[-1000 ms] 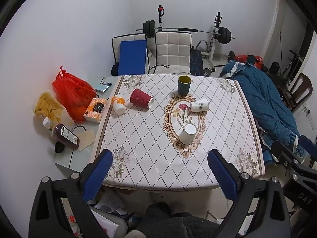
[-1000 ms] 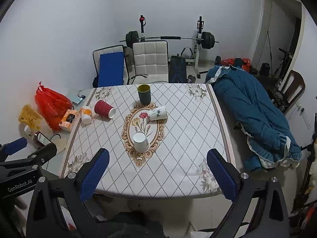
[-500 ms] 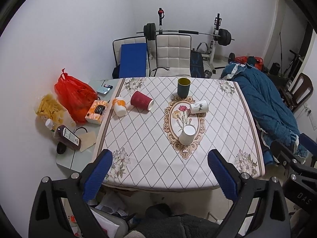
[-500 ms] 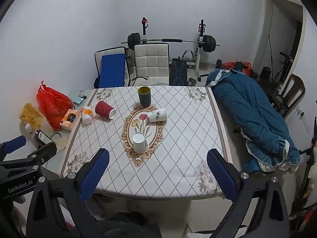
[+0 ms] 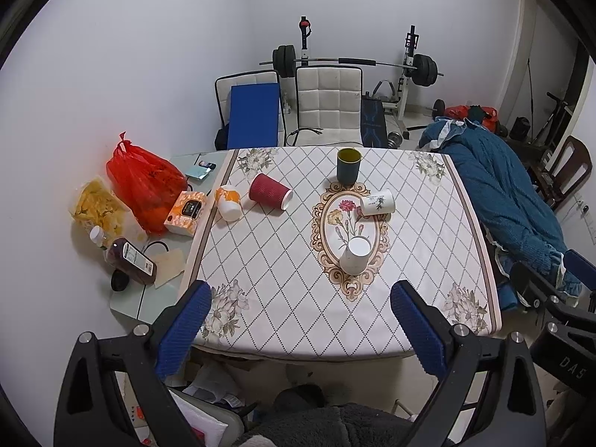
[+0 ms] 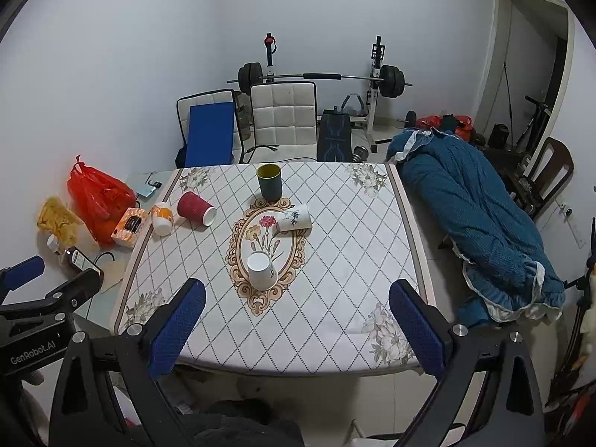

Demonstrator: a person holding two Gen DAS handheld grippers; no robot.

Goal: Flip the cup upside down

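Several cups stand or lie on the patterned tablecloth (image 5: 283,283). A dark green cup (image 5: 349,164) stands upright at the far side. A red paper cup (image 5: 270,191), a white flower-print cup (image 5: 377,202) and a small orange-and-white cup (image 5: 228,197) lie on their sides. A plain white cup (image 5: 354,255) stands upside down on the oval motif. My left gripper (image 5: 298,326) and right gripper (image 6: 296,326) are both open and empty, held back above the table's near edge. The same cups show in the right wrist view: green (image 6: 269,181), red (image 6: 196,208), flower-print (image 6: 293,217), white (image 6: 262,270).
A red plastic bag (image 5: 145,182), a snack bag (image 5: 97,205), an orange box (image 5: 186,213) and a dark bottle (image 5: 130,260) sit on a side surface left of the table. Two chairs (image 5: 327,106) and a barbell rack stand behind. A blue blanket (image 5: 510,201) lies right.
Both grippers have drawn back and risen slightly, so the table looks a little smaller and farther. No cup has moved.
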